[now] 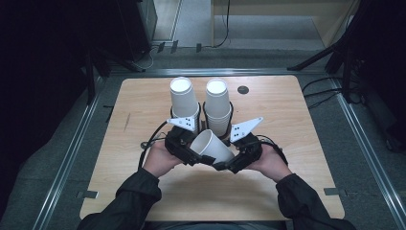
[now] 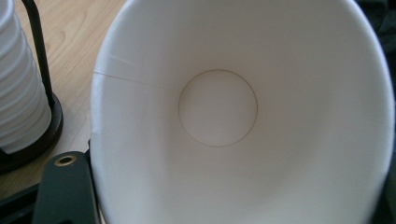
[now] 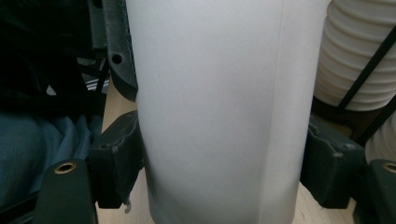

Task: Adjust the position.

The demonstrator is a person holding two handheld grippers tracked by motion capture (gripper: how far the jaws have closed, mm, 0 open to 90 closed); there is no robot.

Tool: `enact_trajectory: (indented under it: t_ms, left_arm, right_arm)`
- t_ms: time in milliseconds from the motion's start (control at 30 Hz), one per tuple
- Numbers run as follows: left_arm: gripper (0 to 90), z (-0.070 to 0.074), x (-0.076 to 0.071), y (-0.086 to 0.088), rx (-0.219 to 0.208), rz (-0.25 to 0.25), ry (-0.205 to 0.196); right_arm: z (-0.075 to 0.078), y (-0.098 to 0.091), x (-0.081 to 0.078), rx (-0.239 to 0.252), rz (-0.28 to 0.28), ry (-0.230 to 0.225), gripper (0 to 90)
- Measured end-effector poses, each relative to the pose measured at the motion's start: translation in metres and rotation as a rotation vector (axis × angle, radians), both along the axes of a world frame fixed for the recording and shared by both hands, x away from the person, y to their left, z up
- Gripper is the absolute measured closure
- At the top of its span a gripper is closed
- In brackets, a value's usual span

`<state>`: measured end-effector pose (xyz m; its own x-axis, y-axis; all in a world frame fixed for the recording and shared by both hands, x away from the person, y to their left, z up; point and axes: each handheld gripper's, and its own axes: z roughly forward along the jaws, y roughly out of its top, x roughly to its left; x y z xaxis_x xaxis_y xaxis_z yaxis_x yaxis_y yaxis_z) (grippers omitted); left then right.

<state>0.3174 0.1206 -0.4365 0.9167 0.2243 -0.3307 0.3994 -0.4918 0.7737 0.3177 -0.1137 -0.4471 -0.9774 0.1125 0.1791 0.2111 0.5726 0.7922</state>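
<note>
I hold a single white paper cup (image 1: pixel 213 146) on its side above the table's near middle, between both grippers. My right gripper (image 1: pixel 226 163) is shut on it; in the right gripper view the pads (image 3: pixel 116 158) press the cup's wall (image 3: pixel 215 116) from both sides. The cup's open mouth faces my left gripper (image 1: pixel 196 154), so the left gripper view looks into the cup down to its round bottom (image 2: pixel 217 107). One of the left gripper's fingers (image 2: pixel 65 186) lies against the rim's outside, where the rim looks flattened. The same finger rests on the cup's wall in the right gripper view.
Two stacks of upturned white cups (image 1: pixel 183 103) (image 1: pixel 218 105) stand in black wire holders just beyond the grippers, close to the held cup (image 2: pixel 18 84) (image 3: pixel 355 60). A black round plug (image 1: pixel 243 89) sits in the wooden table (image 1: pixel 143 182) at the back.
</note>
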Motion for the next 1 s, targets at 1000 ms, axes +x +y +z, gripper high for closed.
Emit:
enact_trajectory:
  t_ms: [1000]
  left_arm:
    - [22.9,0.004,0.008,0.022,0.124,0.035,-0.013]
  right_arm:
    - [-0.002,-0.014,0.001,-0.096,-0.074,0.012,16.0]
